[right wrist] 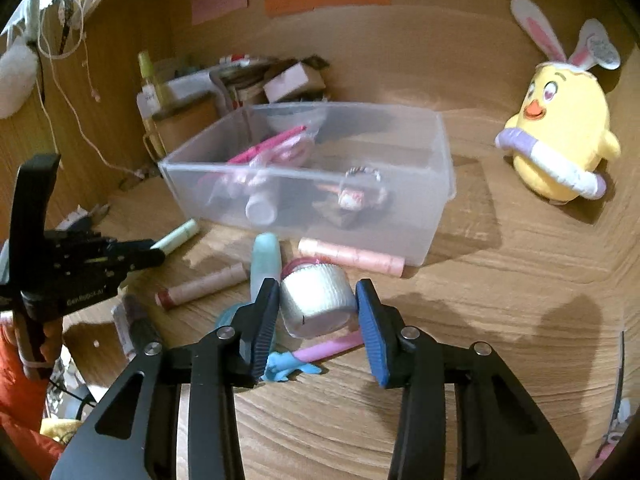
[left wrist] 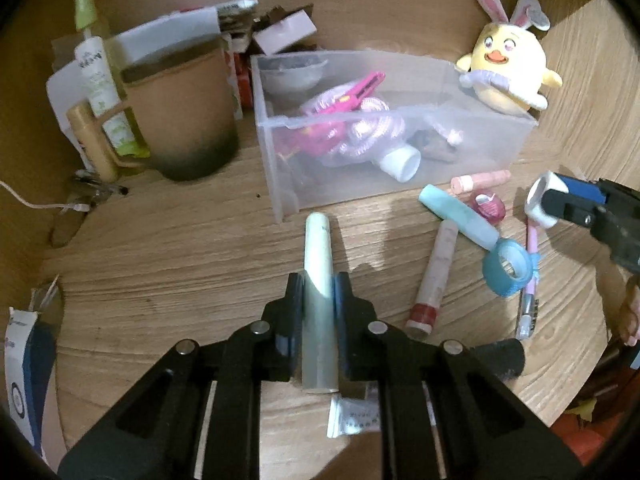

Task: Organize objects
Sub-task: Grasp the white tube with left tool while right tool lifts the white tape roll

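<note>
The left gripper (left wrist: 318,292) is seen closed on a pale green tube (left wrist: 318,280), clamped about its middle with the capped end pointing toward the far side. The tube looks light, stiff and smooth, so a grip near the middle is judged safest against tilting or slipping. The right gripper (right wrist: 318,300) is set narrow around a white tape roll (right wrist: 316,300); the left pad touches it, but a small gap seems to remain at the blue right pad, so firm contact cannot be confirmed. The roll appears light and slightly soft, best taken across its flat ends.

Just beyond, a teal tube (right wrist: 266,264), a pink tube (right wrist: 352,258) and a blue tape ring (left wrist: 508,266) lie on the wooden table (right wrist: 480,320). Farther off stands the clear bin (right wrist: 436,184), partly filled. Its contents are blurred through the plastic. A plush chick (right wrist: 560,136) sits at the far right.
</note>
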`<state>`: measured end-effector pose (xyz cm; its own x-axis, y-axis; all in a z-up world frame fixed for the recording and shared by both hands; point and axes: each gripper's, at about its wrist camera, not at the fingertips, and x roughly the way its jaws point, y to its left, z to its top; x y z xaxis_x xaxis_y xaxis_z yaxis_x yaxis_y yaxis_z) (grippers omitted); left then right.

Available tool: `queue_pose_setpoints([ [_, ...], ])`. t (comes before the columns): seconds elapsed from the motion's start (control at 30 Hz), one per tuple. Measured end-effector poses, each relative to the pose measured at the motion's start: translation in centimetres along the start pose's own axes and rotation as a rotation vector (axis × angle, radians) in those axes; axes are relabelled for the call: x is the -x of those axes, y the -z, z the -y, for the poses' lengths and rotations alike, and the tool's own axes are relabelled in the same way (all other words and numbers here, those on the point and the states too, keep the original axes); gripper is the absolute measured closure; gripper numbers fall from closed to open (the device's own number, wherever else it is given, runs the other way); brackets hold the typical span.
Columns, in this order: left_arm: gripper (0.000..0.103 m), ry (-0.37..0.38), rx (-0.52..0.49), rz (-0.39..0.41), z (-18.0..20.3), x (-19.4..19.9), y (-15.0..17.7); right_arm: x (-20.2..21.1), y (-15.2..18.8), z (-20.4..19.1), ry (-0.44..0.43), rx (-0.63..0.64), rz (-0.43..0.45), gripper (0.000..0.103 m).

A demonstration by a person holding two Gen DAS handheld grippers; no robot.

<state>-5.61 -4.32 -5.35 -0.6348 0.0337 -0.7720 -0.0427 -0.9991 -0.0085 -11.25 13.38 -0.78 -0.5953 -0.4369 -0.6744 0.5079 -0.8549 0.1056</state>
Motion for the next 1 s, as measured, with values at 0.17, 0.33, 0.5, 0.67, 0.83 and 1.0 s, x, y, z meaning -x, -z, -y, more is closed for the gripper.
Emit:
queue_pose_setpoints([
  [0.17,0.088,-0.013,0.002,0.056,0.0,2.4,-0.3,1.6,-1.3,0.2,0.009,-0.008,0.06,0.067],
  [0.33,0.089,-0.026,-0.01,0.111,0.2,4.0,-1.3,2.9,-2.5,0.2,0.015,-0.012,0.117,0.067],
  [0.5,0.089,-0.019,0.0,0.155,-0.1,5.2,-2.6,3.6,-3.6,0.0,0.017,-0.006,0.159,0.067],
  [0.67,0.089,0.002,0.034,0.189,-0.8,6.1,-4.0,3.8,-4.7,-0.1,0.013,0.0,0.19,0.067],
  [0.83,0.089,0.027,0.054,0.245,-1.6,7.7,-6.2,3.6,-5.9,0.0,0.016,0.003,0.213,0.067],
  [1.0,0.089,0.036,0.064,0.309,-2.4,9.0,-9.0,3.5,-7.6,0.4,0.029,0.003,0.241,0.067],
])
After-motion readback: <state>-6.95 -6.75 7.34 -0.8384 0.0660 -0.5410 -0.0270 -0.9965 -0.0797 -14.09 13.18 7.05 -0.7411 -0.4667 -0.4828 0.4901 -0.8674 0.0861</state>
